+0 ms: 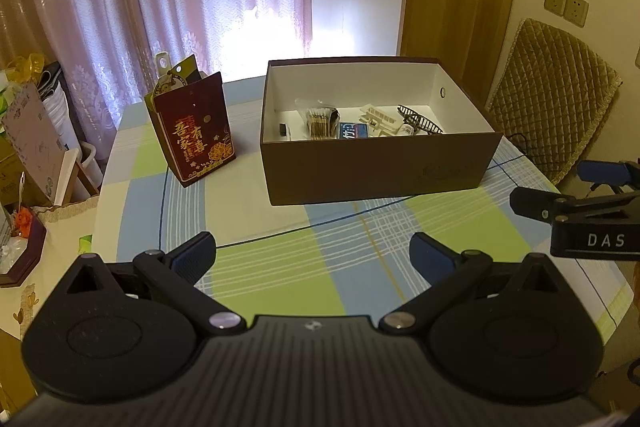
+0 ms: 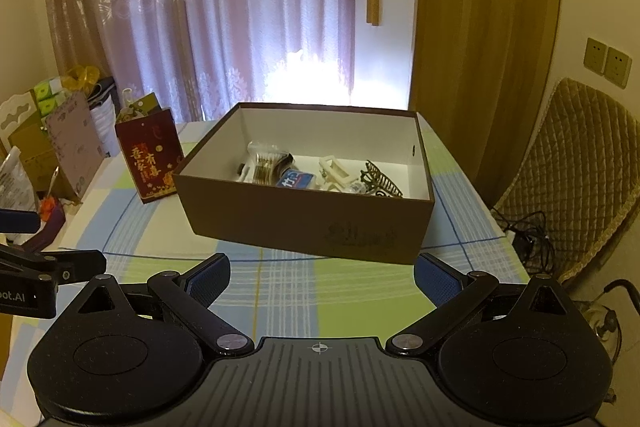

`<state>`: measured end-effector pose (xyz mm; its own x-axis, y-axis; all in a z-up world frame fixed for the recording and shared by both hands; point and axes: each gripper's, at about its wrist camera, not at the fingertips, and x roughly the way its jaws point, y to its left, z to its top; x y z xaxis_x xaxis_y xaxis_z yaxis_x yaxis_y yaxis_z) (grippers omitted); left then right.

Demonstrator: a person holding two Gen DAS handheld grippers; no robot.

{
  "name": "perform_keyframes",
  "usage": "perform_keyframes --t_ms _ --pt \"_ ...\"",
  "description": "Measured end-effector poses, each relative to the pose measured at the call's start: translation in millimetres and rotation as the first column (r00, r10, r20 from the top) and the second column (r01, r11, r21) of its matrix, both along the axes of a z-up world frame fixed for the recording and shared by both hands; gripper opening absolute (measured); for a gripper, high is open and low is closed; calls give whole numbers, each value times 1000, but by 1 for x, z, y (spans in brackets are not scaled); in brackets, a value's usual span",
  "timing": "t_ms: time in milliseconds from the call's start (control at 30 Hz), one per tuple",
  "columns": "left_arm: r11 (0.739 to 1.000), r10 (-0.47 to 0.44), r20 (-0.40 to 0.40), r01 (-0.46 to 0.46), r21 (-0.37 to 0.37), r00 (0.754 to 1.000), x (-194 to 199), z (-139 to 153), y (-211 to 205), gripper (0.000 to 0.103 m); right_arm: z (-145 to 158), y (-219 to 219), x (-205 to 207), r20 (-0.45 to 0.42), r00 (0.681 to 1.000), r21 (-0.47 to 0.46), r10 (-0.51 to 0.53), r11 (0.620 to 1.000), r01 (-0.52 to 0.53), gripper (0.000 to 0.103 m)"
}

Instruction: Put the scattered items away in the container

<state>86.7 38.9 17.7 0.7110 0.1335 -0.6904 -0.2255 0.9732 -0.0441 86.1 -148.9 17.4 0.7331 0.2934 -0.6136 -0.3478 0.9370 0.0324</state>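
Observation:
A brown cardboard box [image 1: 380, 167] [image 2: 304, 223] with a white inside stands open on the checked tablecloth. Inside lie a bag of cotton swabs [image 1: 320, 123] [image 2: 266, 167], a blue packet [image 1: 353, 131] [image 2: 295, 182], a white clip [image 1: 378, 117] [image 2: 336, 169] and a dark hair claw [image 1: 420, 121] [image 2: 380, 179]. My left gripper [image 1: 312, 251] hovers open and empty over the cloth, short of the box. My right gripper [image 2: 322, 273] is open and empty too, close to the box's front wall. Each gripper shows at the edge of the other's view.
A dark red gift bag [image 1: 194, 135] [image 2: 150, 161] with gold lettering stands left of the box. A quilted chair [image 1: 552, 99] [image 2: 580, 163] with cables below it sits to the right. Boxes and clutter [image 1: 36, 147] crowd the left side. Curtains hang behind.

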Motion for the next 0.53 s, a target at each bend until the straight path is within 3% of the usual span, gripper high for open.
perform_keyframes --t_ms 533 --pt "1000 16 -6 -16 18 1000 24 -3 -37 102 -6 -32 14 -21 999 0 39 999 -39 103"
